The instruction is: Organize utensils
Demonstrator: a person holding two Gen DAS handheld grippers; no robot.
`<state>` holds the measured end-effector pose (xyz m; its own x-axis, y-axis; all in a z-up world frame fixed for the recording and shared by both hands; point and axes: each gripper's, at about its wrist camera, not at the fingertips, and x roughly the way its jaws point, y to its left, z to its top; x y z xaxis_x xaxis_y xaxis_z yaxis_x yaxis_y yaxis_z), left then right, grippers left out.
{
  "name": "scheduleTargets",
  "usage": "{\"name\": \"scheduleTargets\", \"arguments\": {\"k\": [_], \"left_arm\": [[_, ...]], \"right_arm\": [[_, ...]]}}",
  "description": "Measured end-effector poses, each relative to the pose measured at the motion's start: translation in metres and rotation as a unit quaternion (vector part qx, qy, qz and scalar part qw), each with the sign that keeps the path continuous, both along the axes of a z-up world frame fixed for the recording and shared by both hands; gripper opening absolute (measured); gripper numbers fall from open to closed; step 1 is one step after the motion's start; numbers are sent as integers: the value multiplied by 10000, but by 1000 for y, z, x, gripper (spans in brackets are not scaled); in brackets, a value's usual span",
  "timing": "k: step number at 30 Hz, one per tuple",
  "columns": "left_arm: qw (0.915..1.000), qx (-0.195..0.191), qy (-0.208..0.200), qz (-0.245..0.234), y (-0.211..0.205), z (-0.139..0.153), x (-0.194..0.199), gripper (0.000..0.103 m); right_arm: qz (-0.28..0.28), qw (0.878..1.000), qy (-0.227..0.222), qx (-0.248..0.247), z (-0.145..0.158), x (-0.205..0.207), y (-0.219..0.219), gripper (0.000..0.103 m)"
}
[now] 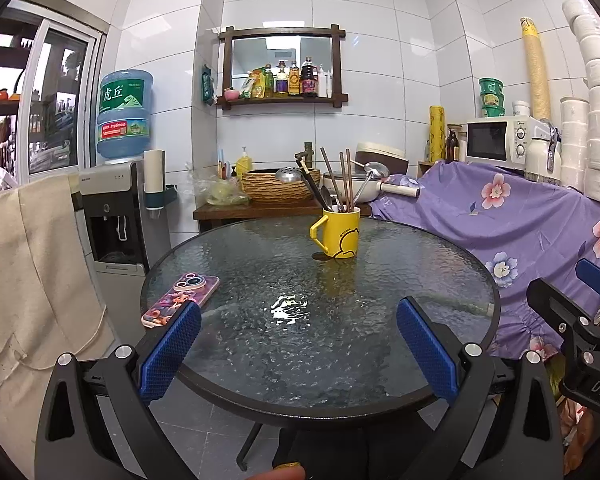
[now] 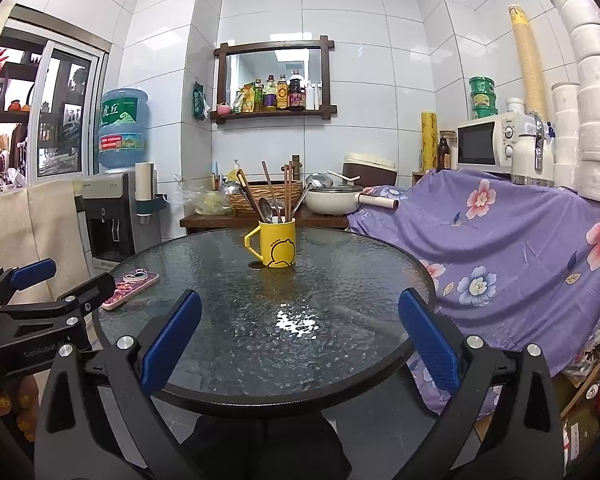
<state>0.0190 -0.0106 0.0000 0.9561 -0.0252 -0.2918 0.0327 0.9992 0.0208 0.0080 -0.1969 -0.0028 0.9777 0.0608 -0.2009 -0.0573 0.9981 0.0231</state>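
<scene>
Nearby, "GenRobot" marks the left claw [image 2: 66,278], spread wide and empty.

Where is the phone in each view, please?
Left wrist view: the phone lies at the table's left edge, just above the left hand-held gripper's left finger.
Right wrist view: the phone lies at the far left table edge, partly behind the other gripper.
Shared landmark: the yellow mug.
</scene>
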Motion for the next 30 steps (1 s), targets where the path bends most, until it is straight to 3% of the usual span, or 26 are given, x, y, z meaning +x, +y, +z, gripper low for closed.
{"name": "scheduleTargets", "arguments": {"k": [30], "left_arm": [[9999,36,85,112,2,-2,2,96]], "right_arm": [[-36,10000,-26,-62,2,-1,5,97]]}}
